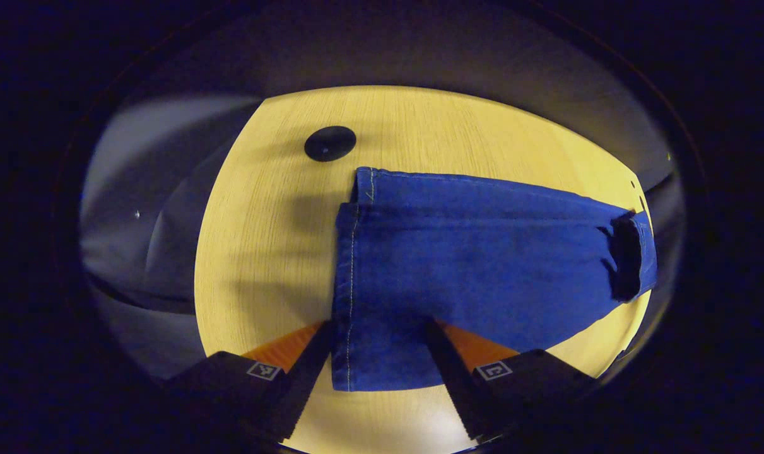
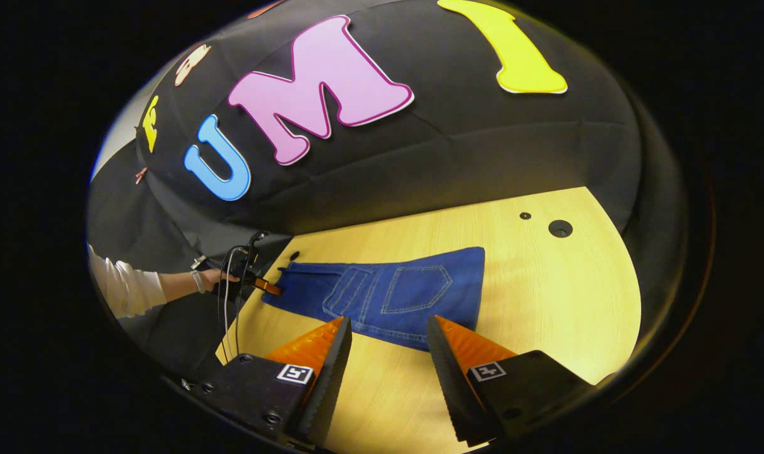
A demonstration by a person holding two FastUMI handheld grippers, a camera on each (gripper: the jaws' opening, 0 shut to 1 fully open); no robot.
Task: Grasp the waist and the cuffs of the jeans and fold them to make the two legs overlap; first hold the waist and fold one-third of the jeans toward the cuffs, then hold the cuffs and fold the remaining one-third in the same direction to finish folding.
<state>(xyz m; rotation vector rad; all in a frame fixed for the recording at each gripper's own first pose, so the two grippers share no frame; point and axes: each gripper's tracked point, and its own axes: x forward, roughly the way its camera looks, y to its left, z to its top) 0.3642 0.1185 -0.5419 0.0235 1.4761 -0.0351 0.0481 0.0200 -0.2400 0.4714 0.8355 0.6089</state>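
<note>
Blue jeans [image 1: 482, 265] lie flat on the yellow wooden table [image 1: 281, 221], with the two legs stacked. In the left gripper view the stitched cuff end sits between my left gripper's [image 1: 376, 325] wide-apart fingers, and nothing is pinched. The right gripper view shows the jeans [image 2: 388, 290] with back pockets facing up. A hand holds the left gripper [image 2: 255, 280] at their far left end. My right gripper [image 2: 388, 320] stands open just over the near edge of the jeans, close to the pockets, holding nothing.
A black round hole [image 1: 330, 143] marks the table beyond the cuffs; it shows as the larger hole [image 2: 559, 228] beside a smaller one [image 2: 525, 215]. A white sleeve [image 2: 123, 287] and cables hang at the table's left edge. Black cloth walls surround the table.
</note>
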